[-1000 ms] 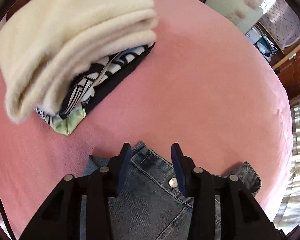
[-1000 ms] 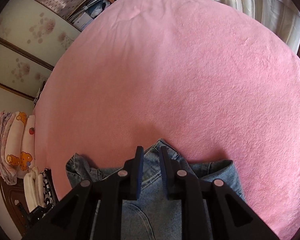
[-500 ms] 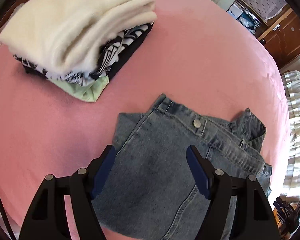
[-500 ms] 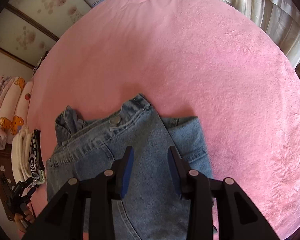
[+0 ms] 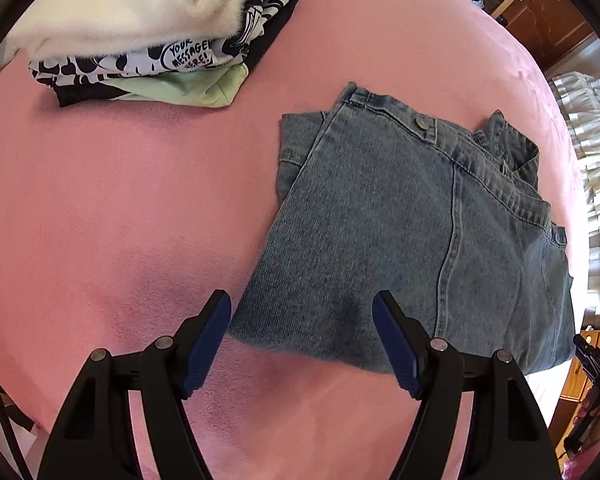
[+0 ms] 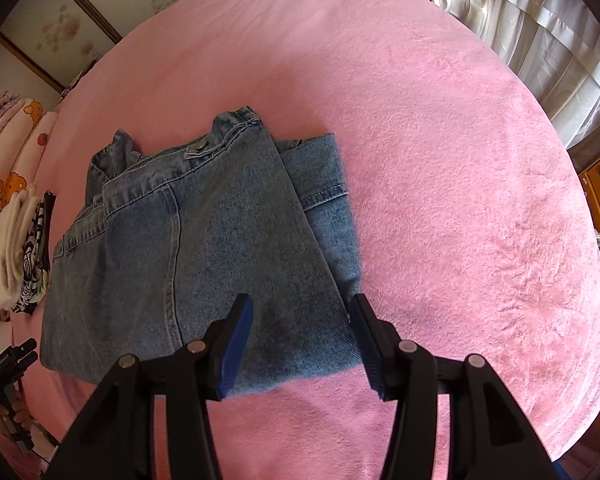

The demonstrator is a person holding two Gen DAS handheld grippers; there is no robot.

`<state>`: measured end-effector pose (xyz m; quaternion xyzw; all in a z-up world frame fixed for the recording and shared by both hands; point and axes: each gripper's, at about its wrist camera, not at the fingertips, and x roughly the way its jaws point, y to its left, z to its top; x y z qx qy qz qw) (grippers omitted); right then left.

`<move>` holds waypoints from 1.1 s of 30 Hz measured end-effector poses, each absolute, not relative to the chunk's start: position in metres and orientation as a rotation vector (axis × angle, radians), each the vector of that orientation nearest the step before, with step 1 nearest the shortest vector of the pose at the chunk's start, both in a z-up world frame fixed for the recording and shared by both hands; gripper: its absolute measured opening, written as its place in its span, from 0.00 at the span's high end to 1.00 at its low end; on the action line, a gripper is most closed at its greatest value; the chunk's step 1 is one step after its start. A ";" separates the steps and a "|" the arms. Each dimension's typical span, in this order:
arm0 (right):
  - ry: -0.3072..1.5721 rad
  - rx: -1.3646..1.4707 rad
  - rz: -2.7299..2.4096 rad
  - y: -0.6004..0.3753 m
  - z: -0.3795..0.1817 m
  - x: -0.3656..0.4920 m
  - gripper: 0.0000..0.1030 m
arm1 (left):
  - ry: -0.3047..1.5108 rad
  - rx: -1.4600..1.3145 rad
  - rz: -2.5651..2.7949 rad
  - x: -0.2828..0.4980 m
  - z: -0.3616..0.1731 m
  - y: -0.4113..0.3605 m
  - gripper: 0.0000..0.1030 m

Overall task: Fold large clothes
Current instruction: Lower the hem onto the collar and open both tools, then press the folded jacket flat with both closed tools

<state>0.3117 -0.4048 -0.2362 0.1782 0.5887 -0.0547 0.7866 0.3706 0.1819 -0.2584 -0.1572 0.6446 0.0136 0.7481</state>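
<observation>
A folded blue denim garment (image 5: 412, 232) lies flat on the pink bedspread (image 5: 120, 200), its metal button at the far edge. It also shows in the right wrist view (image 6: 204, 248). My left gripper (image 5: 302, 312) is open and empty, raised over the garment's near left corner. My right gripper (image 6: 300, 316) is open and empty, over the garment's near right corner. Neither touches the denim.
A stack of folded clothes (image 5: 152, 40), cream on top, then black-and-white print and pale green, sits at the far left; it shows small in the right wrist view (image 6: 20, 248). Curtains (image 6: 540, 40) hang beyond the bed's far right. Wooden cabinets (image 5: 540, 20) stand behind.
Both grippers let go of the denim's far edge, opened wide and drew back toward me and upward. The garment now lies folded flat on the bedspread.
</observation>
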 end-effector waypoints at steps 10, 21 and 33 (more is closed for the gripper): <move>1.289 0.321 -0.157 -0.408 -0.249 0.299 0.81 | 1.466 -0.307 -0.013 0.367 -0.278 0.184 0.30; 1.348 0.376 -0.194 -0.408 -0.283 0.273 0.89 | 1.495 -0.323 0.089 0.354 -0.303 0.195 0.61; 1.338 0.395 -0.233 -0.410 -0.302 0.278 0.87 | 1.556 -0.183 0.401 0.330 -0.328 0.231 0.97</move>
